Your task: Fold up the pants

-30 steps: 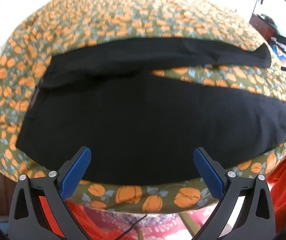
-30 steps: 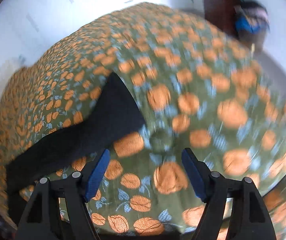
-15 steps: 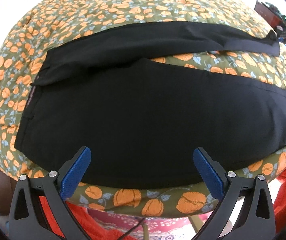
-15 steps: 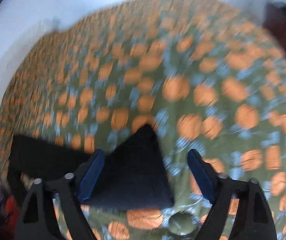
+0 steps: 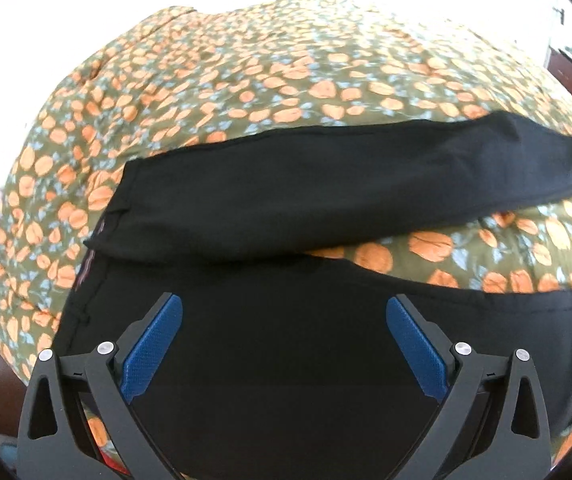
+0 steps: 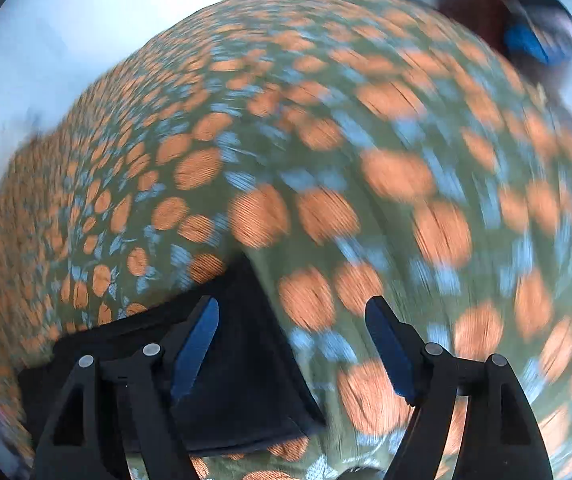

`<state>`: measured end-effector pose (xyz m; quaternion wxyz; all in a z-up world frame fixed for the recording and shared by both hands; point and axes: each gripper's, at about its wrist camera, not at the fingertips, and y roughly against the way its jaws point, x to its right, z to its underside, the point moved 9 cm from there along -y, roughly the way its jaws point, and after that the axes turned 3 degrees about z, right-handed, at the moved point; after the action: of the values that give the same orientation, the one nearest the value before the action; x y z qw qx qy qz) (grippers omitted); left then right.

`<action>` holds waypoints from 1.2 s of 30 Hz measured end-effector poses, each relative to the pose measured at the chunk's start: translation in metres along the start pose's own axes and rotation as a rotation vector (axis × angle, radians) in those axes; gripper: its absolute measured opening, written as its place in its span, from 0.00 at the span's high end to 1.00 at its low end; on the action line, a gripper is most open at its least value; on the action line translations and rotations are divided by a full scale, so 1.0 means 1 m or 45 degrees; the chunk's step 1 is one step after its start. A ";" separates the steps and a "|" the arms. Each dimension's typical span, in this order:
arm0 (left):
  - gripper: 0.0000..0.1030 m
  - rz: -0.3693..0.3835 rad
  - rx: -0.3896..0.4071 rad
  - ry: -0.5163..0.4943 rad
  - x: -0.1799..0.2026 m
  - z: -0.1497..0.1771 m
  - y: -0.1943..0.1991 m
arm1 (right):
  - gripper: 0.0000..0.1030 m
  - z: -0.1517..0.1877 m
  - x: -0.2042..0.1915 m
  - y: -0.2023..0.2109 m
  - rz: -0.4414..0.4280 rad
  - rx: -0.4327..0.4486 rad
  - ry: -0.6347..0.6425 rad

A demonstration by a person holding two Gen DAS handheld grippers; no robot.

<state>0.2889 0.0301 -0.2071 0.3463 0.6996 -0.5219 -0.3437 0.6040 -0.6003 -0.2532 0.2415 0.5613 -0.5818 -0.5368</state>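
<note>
Pants (image 5: 286, 360) lie lengthwise across bed (image 5: 286, 80); I see far leg's hem under right gripper (image 6: 292, 344), just reopening, empty; left gripper (image 5: 283, 344) spread over near leg.

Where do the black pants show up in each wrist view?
Left wrist: pants fill the lower half, the far leg stretching to the right edge.
Right wrist: only a leg end, lower left, partly behind the left finger.
Shared landmark: the orange-flowered green bedspread beneath.
</note>
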 end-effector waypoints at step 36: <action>0.00 -0.182 0.071 0.256 -0.159 -0.074 -0.191 | 0.01 0.271 -0.355 -0.093 -0.017 0.139 0.994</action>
<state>0.4101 0.2341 -0.3105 0.3521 0.7753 -0.4428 -0.2810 0.4912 -0.1611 -0.3054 0.4109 0.7391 -0.4701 -0.2527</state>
